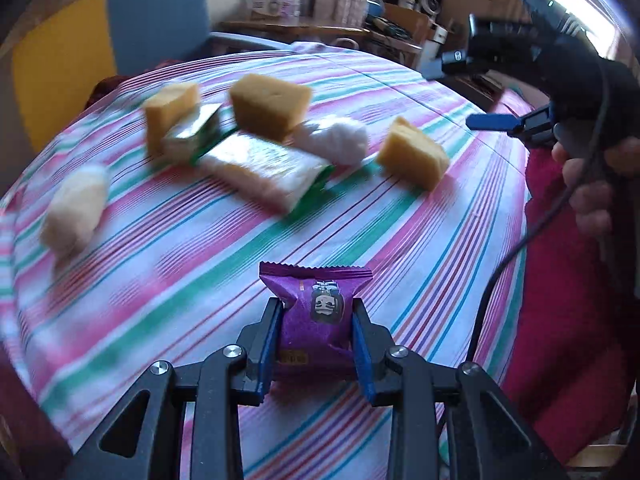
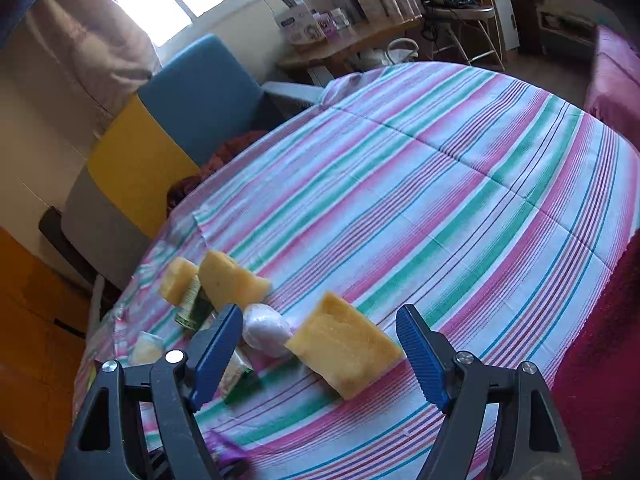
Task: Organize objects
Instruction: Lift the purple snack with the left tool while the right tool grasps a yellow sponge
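My left gripper (image 1: 318,305) is shut on a purple snack packet (image 1: 316,312), its blue pads pressing both sides just above the striped tablecloth (image 1: 400,240). Beyond it lie three yellow spongy blocks (image 1: 270,106), (image 1: 170,112), (image 1: 414,158), a white round lump (image 1: 334,140) and two clear packets with green edges (image 1: 260,168). My right gripper (image 2: 320,314) stands open above the nearest yellow block (image 2: 344,350), with the white lump (image 2: 266,330) beside its left finger. In the left wrist view the right gripper (image 1: 460,94) hangs at the upper right, held by a hand.
A pale wrapped piece (image 1: 76,208) lies near the table's left edge. A blue and yellow chair (image 2: 200,96) stands behind the table. Red cloth (image 2: 600,380) borders the right side. A cluttered wooden shelf (image 2: 348,40) is at the back.
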Action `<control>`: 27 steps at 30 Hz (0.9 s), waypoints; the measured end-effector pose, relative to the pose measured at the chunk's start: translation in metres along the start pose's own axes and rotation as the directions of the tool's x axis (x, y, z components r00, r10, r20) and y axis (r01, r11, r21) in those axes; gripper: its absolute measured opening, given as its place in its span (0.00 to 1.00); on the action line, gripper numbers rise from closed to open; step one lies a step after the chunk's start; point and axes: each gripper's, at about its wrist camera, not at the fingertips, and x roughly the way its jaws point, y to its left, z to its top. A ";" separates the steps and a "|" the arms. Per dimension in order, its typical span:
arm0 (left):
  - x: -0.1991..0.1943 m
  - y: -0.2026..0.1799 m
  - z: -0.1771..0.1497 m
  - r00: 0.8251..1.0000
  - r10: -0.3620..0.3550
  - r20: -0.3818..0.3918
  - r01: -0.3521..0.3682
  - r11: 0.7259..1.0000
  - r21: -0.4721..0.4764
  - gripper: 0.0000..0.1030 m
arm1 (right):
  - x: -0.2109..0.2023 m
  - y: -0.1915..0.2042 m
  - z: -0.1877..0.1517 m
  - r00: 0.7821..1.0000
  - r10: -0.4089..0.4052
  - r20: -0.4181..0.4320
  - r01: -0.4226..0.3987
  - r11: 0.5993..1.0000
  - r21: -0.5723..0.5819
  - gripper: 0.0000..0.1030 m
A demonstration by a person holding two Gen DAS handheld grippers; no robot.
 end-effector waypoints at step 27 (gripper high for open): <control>-0.049 0.047 -0.062 0.994 0.043 0.102 -0.018 0.971 -0.236 0.32 | 0.082 0.025 -0.025 0.906 -0.358 -0.225 0.261 0.893 -0.368 0.59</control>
